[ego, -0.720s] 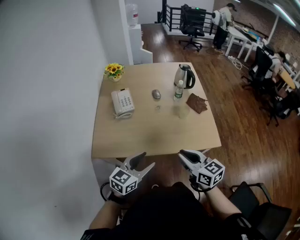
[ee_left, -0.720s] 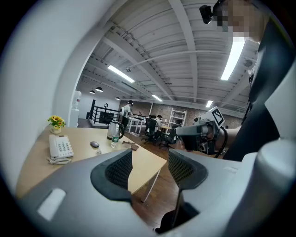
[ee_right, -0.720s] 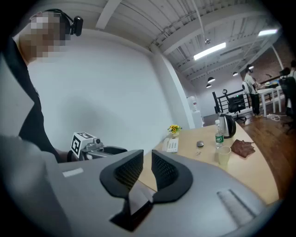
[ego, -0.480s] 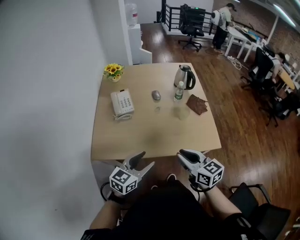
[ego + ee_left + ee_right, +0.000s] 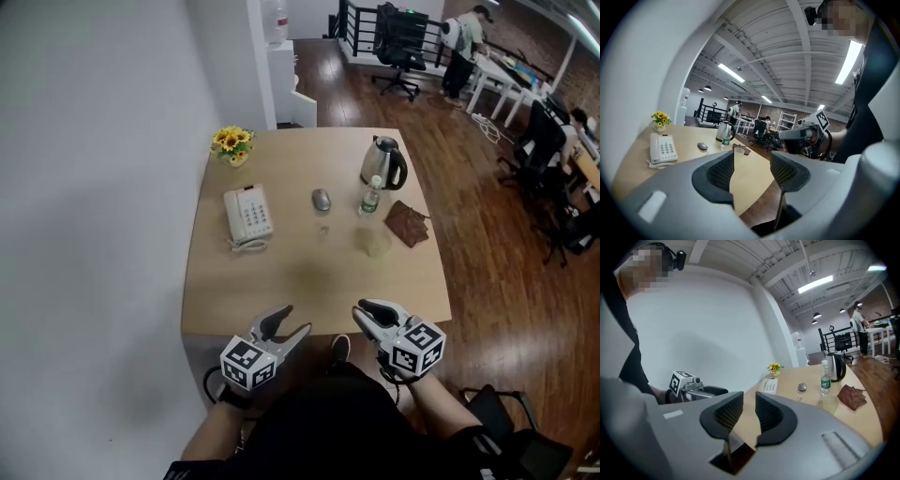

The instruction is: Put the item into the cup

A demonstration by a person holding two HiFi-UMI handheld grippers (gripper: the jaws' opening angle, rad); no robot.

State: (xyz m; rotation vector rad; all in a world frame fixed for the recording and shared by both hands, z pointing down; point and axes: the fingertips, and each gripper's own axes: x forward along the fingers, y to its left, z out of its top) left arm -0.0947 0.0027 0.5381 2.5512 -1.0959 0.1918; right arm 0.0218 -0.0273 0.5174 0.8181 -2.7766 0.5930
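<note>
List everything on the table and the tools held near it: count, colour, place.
table: one, light wood, centre
flowers: one pot, yellow, far-left corner
telephone: one, white, left side
mouse: one, grey, middle
small item: one, pale, before mouse
kettle: one, silver-black, far right
bottle: one, green label, beside kettle
cup: one, clear, nearer than bottle
cloth: one, brown, right edge
left hand-held gripper: one, grey, open, by near edge
right hand-held gripper: one, grey, open, by near edge
</note>
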